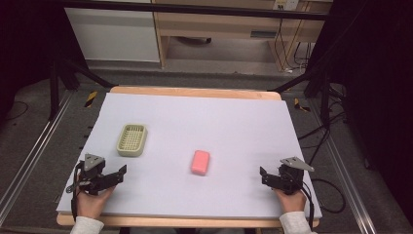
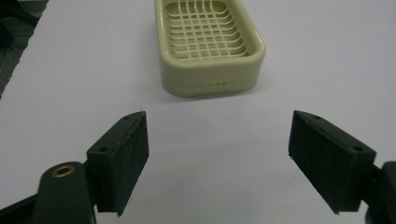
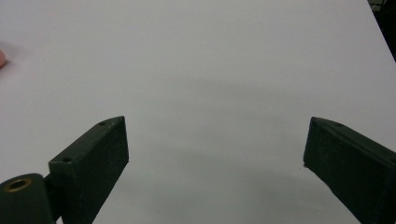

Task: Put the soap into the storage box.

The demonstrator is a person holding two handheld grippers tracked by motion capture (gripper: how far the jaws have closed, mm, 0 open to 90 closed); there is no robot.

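Observation:
A pink bar of soap (image 1: 200, 162) lies flat near the middle of the white table sheet (image 1: 214, 122); its edge peeks in at the left border of the right gripper view (image 3: 2, 59). A cream slotted soap dish (image 1: 132, 139) (image 2: 208, 44) stands empty, left of the soap. My left gripper (image 1: 114, 175) (image 2: 217, 161) rests at the front left, jaws wide apart, open and empty, with the dish straight ahead of it. At the front right my right gripper (image 1: 265, 176) (image 3: 215, 163) is open too, with bare sheet between its jaws.
The sheet covers a wooden table (image 1: 195, 91) with edges close to both hands. Metal rails (image 1: 29, 161) run along the floor at both sides, and cables (image 1: 331, 187) trail at the right. A wooden cabinet (image 1: 219, 29) stands beyond the far edge.

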